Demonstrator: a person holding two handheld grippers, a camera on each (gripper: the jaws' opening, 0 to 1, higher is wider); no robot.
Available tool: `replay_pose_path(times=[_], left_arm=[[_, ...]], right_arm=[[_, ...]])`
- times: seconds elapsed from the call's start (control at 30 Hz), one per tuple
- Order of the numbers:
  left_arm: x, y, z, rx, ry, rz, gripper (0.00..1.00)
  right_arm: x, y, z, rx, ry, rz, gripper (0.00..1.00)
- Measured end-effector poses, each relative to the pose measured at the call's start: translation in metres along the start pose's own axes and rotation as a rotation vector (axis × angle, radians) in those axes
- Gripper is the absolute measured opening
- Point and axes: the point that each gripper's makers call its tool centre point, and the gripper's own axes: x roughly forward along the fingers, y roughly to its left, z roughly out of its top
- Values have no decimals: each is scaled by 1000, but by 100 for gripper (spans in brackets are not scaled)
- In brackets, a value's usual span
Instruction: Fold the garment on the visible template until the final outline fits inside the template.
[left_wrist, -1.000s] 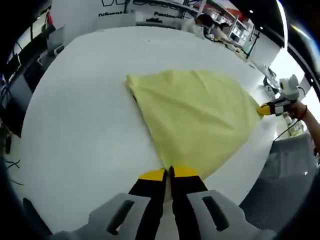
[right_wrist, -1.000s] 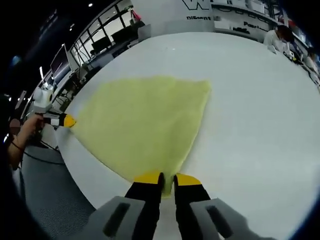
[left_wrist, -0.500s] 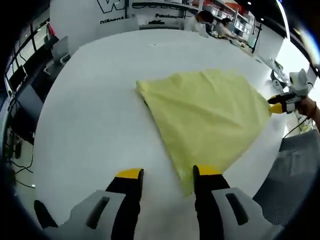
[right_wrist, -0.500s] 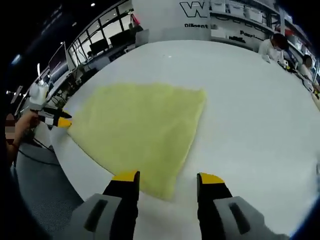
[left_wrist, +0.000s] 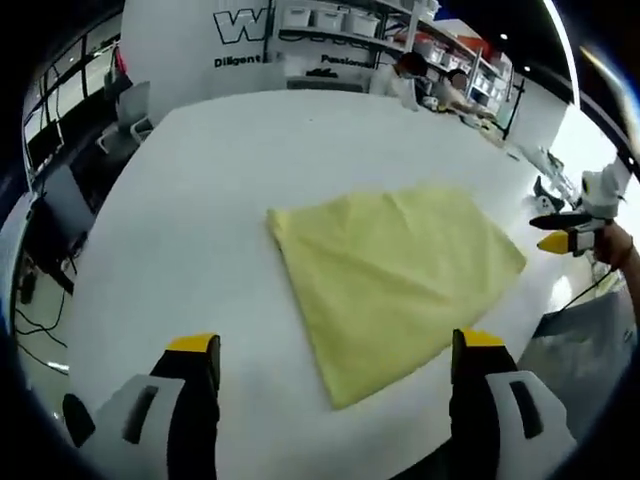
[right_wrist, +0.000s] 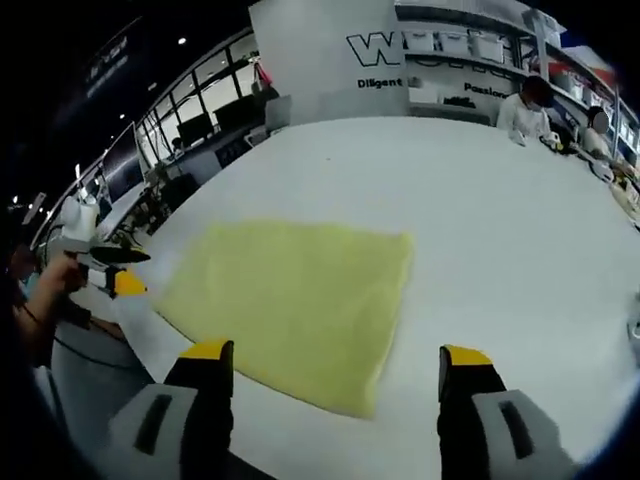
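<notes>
Both my grippers, left gripper (left_wrist: 335, 345) and right gripper (right_wrist: 337, 352), are spread wide, holding nothing. The yellow cloth (left_wrist: 392, 270) lies folded flat on the white table (left_wrist: 180, 220), near its edge. My worry: regrabbing a corner could drag the layers askew or off the edge.

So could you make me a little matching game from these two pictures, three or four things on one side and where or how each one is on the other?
Things:
1. yellow garment
2. left tool
3. right tool
4. white table

States:
A. carries the cloth, bare all around it
B. open, seen beyond the cloth's far corner in the right gripper view
C. lying flat as a folded, four-sided shape, held by nothing
D. open, seen past the cloth's right corner in the left gripper view

Pairs: 1-C, 2-B, 3-D, 4-A
</notes>
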Motion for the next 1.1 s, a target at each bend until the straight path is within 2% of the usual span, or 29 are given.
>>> replay_pose_path(times=[0.13,0.27,0.43,0.57,0.97,1.1], left_arm=[[-10,-7,8,-5,-24,-5,99],[-21,-15,15,11,-43,-16,99],[-31,-24,19,24,-59,-22,99],[-29,-25,20,-2,-81,-24,99],[-33,-25,8,-1,-47,-28,99],[-35,-24,9,5,-52,-30,99]], right_arm=[[-8,6,5,17,-20,4,95],[-18,12,8,33,-33,8,99],[-31,19,9,29,-46,9,99],[-34,22,8,14,-48,8,99],[-32,27,0,-20,-20,-7,97],[-32,27,1,-12,-26,-4,97]])
